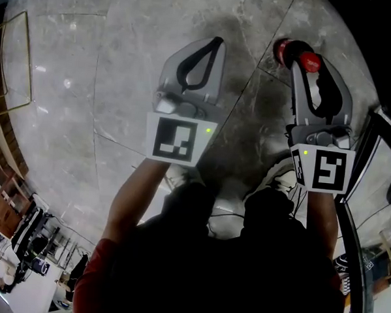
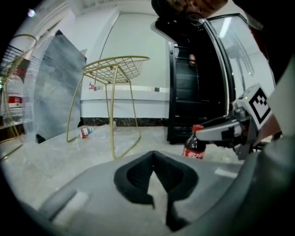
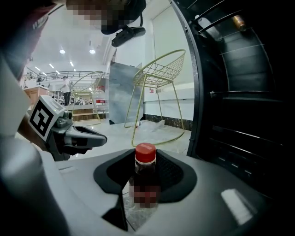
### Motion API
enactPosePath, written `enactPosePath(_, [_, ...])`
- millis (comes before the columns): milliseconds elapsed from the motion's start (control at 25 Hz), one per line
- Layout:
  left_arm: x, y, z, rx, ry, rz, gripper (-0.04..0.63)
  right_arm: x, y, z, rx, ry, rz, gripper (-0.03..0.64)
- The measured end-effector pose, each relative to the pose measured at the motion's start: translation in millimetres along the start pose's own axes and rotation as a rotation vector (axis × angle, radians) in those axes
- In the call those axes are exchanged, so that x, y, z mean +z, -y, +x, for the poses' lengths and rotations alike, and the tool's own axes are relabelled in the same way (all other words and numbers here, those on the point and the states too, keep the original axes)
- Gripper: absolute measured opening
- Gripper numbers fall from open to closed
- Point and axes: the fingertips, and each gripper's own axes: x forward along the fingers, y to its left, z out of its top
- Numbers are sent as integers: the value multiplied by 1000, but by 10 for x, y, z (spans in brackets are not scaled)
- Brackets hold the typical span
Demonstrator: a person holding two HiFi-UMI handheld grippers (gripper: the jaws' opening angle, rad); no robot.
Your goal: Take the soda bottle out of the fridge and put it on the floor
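The soda bottle (image 3: 145, 177), dark with a red cap, stands upright between the jaws of my right gripper (image 3: 146, 159), which is shut on it just below the cap. In the head view the bottle (image 1: 284, 51) shows from above at the tip of the right gripper (image 1: 299, 56), over the marble floor (image 1: 121, 83). The left gripper view shows the bottle (image 2: 194, 146) with the right gripper's jaws across its neck; its base is hidden. My left gripper (image 1: 218, 42) hangs to the left of it, shut with nothing held, as its own view (image 2: 154, 157) also shows.
The black fridge (image 2: 193, 78) stands open just behind the bottle, its shelves (image 3: 244, 97) close on my right and its glass door (image 1: 372, 162) at the head view's right edge. A gold wire chair (image 2: 115, 69) and a plastic bottle lying on the floor (image 2: 85, 132) are farther left.
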Motion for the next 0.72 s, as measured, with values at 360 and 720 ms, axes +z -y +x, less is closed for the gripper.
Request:
enactPosePath(360, [-64,81,2,-12,-9,5,0,12,-13,37,11,12,15,137])
enactPosePath(720, [-96,99,-35,-10,-16,12,0,16,-10,-25,20,26,2,175])
